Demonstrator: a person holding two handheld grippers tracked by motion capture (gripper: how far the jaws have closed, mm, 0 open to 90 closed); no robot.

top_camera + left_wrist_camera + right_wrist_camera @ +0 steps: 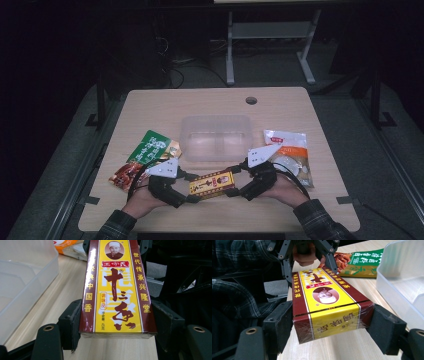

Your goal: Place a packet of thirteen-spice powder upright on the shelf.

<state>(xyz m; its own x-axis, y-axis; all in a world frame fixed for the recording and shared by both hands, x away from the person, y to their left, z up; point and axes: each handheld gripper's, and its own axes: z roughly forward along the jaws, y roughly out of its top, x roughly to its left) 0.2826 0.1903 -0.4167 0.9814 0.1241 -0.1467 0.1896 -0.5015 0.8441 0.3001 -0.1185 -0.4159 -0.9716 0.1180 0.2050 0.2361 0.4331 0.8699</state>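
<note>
The room is dark around a pale wooden tabletop point(150, 102), with desk legs and cables in the gloom at the top of the high view. Near the lower middle of that view a yellow and maroon box point(212, 184) is held between two tools, just off the wood. A clear tub point(216, 137) sits just above it in the frame, a green pouch point(152, 145) and a red pouch point(127, 173) lie at the left, and a white and orange bag point(290, 150) at the right.

The left tool point(192, 189) is clamped on one end of the box; in the left gripper view its pads point(72, 322) press both long sides. The right tool point(235, 186) straddles the other end. In the right gripper view one pad point(283, 322) touches the box while the other point(384, 327) seems to stand a hair off, so I cannot tell whether that grip is firm.

The risk I see is here: if the right tool is loose, the box hangs from one end and could sag, twist or slip when lifted towards the tub. Its shiny wrap looks slick. Pulling the hands apart could also drag it out of one grip.

Both hands point(142, 200) come in from the bottom edge, forearms angled inward, tools pointing at each other nearly level.
</note>
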